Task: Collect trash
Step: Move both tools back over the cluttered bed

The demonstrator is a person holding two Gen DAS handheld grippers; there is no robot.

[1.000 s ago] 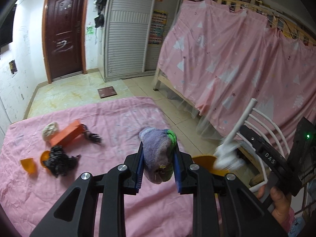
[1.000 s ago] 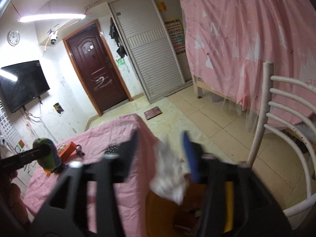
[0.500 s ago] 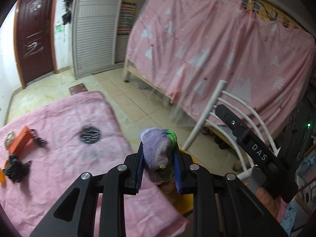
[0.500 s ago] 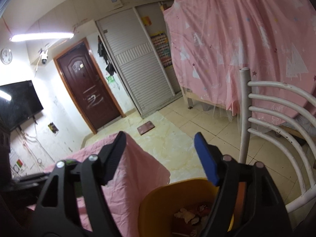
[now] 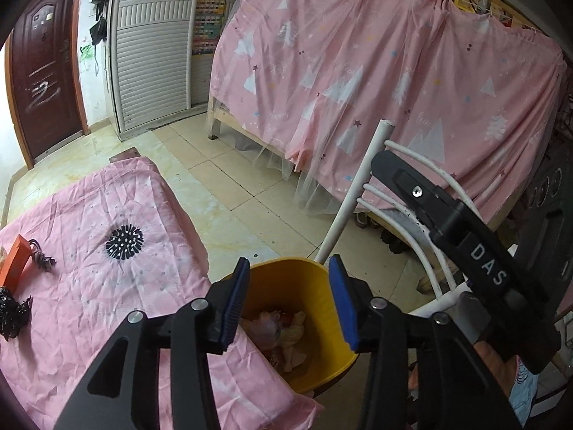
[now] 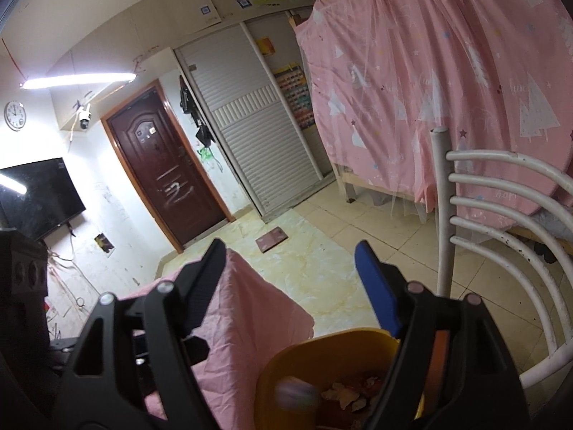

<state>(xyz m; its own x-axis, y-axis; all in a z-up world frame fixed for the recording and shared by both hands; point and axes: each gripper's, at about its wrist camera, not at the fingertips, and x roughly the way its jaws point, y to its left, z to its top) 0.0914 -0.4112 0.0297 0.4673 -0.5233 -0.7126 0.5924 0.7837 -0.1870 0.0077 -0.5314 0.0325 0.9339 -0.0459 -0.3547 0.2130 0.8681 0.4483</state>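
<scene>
On the pink-covered surface, an orange box (image 5: 14, 263) and a black crumpled wad (image 5: 12, 313) lie at its far-left edge, well apart from both grippers; the box's long axis runs away from the camera. The left gripper (image 5: 288, 299), nearer them, hangs over the yellow bin (image 5: 286, 268) at the surface's right edge, jaws opening, nothing between. The right gripper (image 6: 292, 286) has its jaws spread and opening, empty, above the bin.

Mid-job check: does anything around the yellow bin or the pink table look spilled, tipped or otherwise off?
Nothing spilled. The yellow bin stands upright beside the pink table, scraps inside it. The left tongs are opening, empty, over the bin.
</scene>
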